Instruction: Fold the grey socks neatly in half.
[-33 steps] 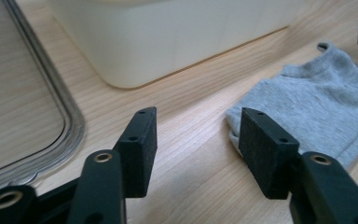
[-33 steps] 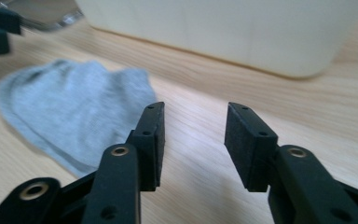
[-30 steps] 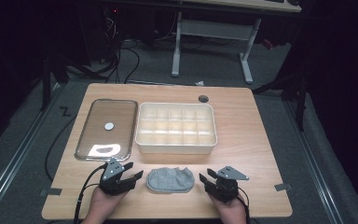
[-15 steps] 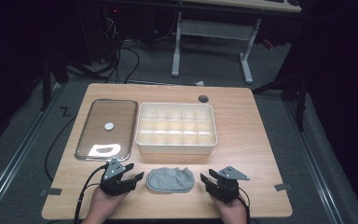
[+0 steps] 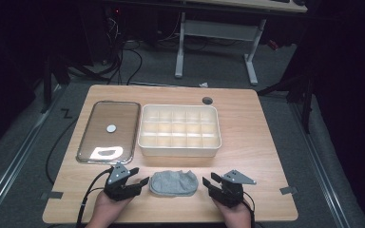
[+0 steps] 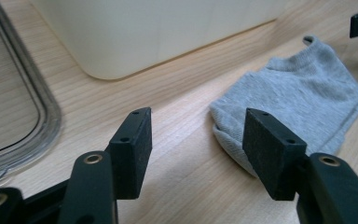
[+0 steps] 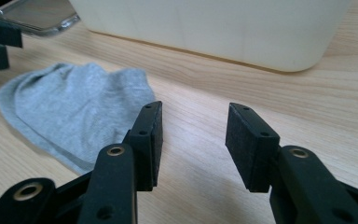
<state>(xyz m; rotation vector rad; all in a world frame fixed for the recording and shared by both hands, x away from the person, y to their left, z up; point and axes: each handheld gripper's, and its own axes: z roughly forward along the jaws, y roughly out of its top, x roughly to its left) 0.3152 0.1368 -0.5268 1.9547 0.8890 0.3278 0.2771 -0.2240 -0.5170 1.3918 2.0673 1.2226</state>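
Both grippers parted, sock lying flat between them at the near table edge.

Near edge: my left gripper (image 5: 141,182) sits just left of the grey sock (image 5: 174,183), jaws apart with nothing in them; in the left gripper view (image 6: 195,140) one pad stands in front of the sock's end, whether touching I cannot tell. My right gripper (image 5: 208,182) is just right of the sock, jaws also released and empty; in the right gripper view (image 7: 194,140) bare wood shows between them and the sock (image 7: 74,112) lies to the left. The sock (image 6: 298,98) rests on the table (image 5: 261,142), loose. Farther out: white divided bin (image 5: 179,129) center, close behind the sock. Left of the bin, a clear lid (image 5: 109,130) lies flat. Far edge: a small round hole (image 5: 207,100).
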